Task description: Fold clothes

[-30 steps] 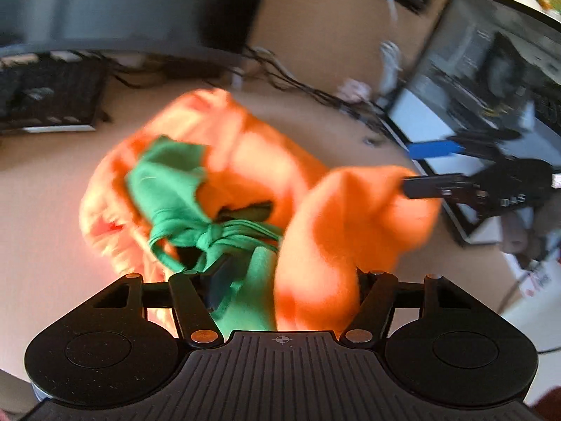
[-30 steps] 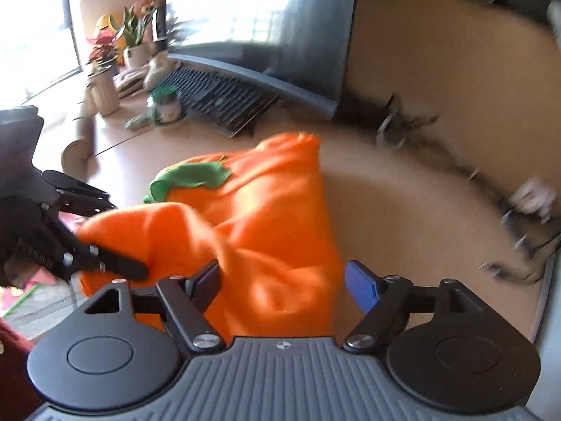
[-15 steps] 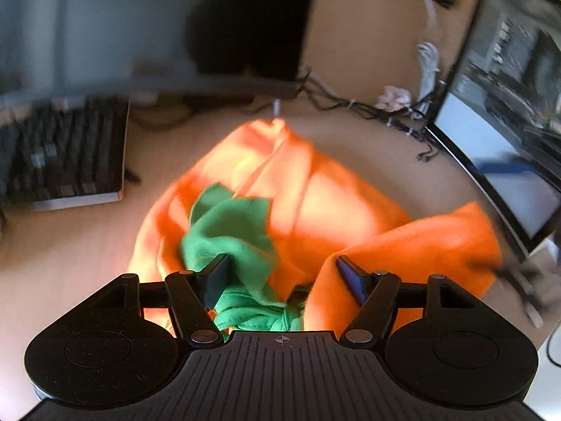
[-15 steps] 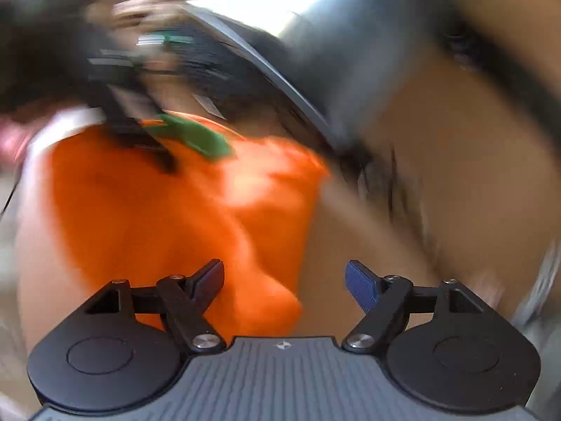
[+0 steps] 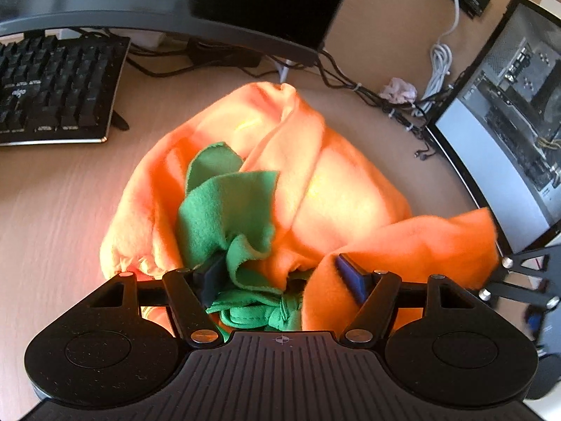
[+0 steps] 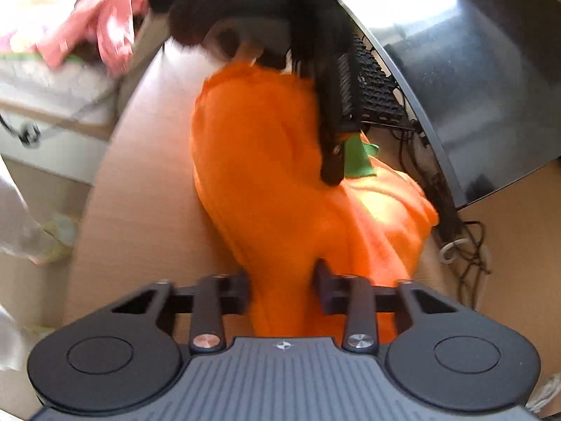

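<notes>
Desk [image 5: 52,203] bare left, orange garment [image 5: 333,182] bunched, left gripper [image 5: 280,277] spread apart, right gripper [image 6: 282,287] clamping garment

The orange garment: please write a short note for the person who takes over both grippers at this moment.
Left gripper: jaws open, with the green collar piece and orange fabric bunched between them, nothing pinched.
Right gripper: shut on a fold of the orange garment near its edge.
The garment lies in a crumpled heap on the desk, between the keyboard and the PC case.
Done: no clean fold shows yet.
Left: probably spread it flat, then fold. Mind the cables behind the heap.
</notes>
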`<action>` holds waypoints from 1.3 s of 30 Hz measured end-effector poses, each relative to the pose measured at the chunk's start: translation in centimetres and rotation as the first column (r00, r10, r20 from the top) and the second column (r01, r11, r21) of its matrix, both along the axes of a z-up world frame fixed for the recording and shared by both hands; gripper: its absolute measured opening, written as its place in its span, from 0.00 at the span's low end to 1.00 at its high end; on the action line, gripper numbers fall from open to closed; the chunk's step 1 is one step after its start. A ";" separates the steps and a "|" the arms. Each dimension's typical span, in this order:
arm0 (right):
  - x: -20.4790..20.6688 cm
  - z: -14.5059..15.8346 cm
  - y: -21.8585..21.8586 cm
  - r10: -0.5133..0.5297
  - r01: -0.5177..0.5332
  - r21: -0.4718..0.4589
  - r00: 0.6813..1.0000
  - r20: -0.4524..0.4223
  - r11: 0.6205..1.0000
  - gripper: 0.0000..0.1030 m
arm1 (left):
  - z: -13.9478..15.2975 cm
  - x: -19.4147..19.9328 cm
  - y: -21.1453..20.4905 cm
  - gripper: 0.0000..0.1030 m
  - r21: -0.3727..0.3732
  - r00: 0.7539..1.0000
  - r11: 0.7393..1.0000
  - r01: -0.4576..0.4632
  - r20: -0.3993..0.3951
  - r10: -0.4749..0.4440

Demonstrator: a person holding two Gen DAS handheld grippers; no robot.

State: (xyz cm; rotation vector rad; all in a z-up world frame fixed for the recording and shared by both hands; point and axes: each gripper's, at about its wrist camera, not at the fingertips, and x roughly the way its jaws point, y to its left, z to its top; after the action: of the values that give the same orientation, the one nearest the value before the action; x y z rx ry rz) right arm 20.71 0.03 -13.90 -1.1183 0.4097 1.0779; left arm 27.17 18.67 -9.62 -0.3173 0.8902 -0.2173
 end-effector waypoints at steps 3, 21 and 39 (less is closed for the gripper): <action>-0.4 3.3 -0.3 0.047 -0.048 -0.014 0.997 -0.062 0.999 0.15 | 0.0 -1.5 -1.6 0.70 -0.071 0.997 0.995 0.074 -0.026 -0.076; 11.3 6.5 0.0 -0.262 0.238 -0.116 0.810 -0.525 0.964 0.17 | 1.2 -9.4 2.9 0.94 -0.500 0.993 0.858 0.120 0.051 -0.109; 6.7 8.0 2.5 -0.386 0.372 -0.119 0.823 -0.417 0.921 0.21 | 3.4 -7.4 -5.5 0.75 0.476 0.685 0.674 0.565 0.185 -0.705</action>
State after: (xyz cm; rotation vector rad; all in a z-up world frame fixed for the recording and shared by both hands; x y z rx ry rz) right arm 27.44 2.58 -5.86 -0.7674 0.9692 0.9568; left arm 19.75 13.14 -6.17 0.4307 0.6269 -0.7361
